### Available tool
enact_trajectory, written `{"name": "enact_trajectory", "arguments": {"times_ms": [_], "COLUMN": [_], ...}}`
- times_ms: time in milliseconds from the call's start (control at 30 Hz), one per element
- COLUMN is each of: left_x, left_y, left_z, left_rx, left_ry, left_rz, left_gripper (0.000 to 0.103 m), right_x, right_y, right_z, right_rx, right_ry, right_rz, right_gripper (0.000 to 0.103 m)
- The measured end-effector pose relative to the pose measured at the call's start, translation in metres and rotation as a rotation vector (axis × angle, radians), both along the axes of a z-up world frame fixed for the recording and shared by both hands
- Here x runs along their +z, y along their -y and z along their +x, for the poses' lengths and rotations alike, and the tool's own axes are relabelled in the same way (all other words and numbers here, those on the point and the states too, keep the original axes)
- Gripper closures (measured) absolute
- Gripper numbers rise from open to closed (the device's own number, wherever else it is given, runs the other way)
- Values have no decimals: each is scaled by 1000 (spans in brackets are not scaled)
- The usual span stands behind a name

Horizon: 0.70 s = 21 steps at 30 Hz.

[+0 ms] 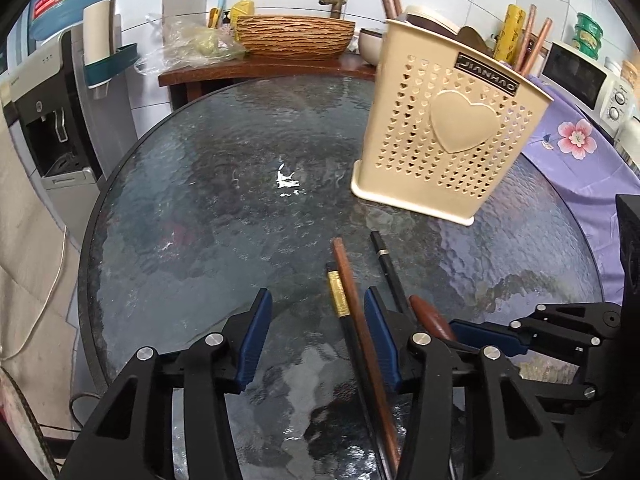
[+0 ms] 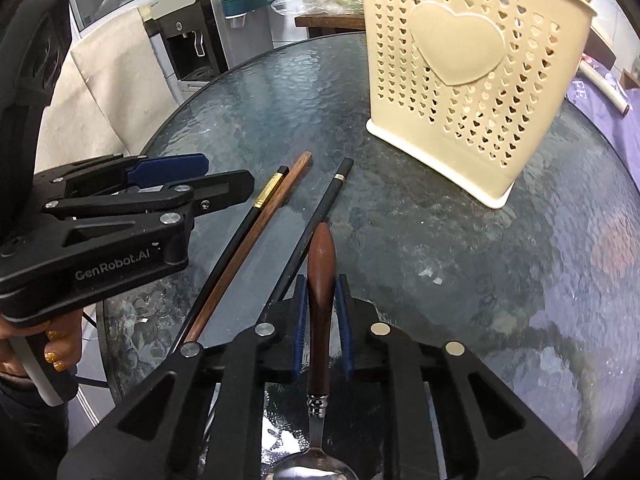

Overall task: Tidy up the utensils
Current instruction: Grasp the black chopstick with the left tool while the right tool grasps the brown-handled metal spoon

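Right hand-held gripper (image 2: 322, 308): blue pads nearly together, one on each side of the brown wooden handle of the spoon (image 2: 320, 280). They look pressed on it, so I read this as a grip. Spoon's metal bowl sits at the bottom edge of the right wrist view, handle tip pointing away toward the holder.

Left hand-held gripper (image 1: 318, 340): jaws about half open, straddling two chopsticks without touching either. Between the pads: the black chopstick with gold band (image 1: 339, 300) and the brown wooden chopstick (image 1: 352, 292), lying side by side and touching along their length on the glass surface (image 1: 200, 184). Nothing held on this side.

Just right of that pair, apart from it, a black chopstick with silver band (image 1: 384, 258) lies flat, outside the left jaws. In the right wrist view it runs alongside the spoon handle and passes under the right gripper's left finger.

A person's hand (image 2: 56, 350) with gold-glitter nails grips the left tool's handle at the left edge of the right wrist view.

Further out: the beige utensil holder (image 1: 452, 136) with heart cutouts stands upright on the surface, well apart from the chopsticks. I can't see into it from either camera.

Beyond the surface: wooden bowl-shaped basin (image 1: 294, 36) on a dark side table, water dispenser (image 1: 56, 120) at left, microwave (image 1: 584, 76) at right.
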<state>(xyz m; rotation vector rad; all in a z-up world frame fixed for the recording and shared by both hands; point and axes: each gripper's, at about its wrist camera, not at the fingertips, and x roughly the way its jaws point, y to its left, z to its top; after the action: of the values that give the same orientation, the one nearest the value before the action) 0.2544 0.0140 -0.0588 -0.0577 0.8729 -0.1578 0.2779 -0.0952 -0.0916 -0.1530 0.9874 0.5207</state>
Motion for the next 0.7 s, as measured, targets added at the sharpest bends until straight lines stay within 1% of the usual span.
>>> {"name": "enact_trajectory", "arguments": {"times_ms": [133, 367, 500, 633, 700], "left_x": [1, 4, 4, 0, -3], "left_y": [7, 26, 39, 52, 57], "left_z": [1, 6, 10, 15, 17], "left_rx": [-18, -72, -115, -152, -159], "left_ry": [3, 4, -6, -24, -34], "left_rz": [3, 10, 16, 23, 39], "left_gripper": [58, 65, 70, 78, 79], "right_x": [0, 4, 6, 8, 10], "right_y": [4, 30, 46, 59, 65], "right_z": [1, 1, 3, 3, 2], "right_rx": [-8, -77, -123, -156, -168], "right_ry": [-6, -4, -6, -7, -3], "right_rz": [17, 35, 51, 66, 71], "right_gripper": [88, 88, 88, 88, 88]}}
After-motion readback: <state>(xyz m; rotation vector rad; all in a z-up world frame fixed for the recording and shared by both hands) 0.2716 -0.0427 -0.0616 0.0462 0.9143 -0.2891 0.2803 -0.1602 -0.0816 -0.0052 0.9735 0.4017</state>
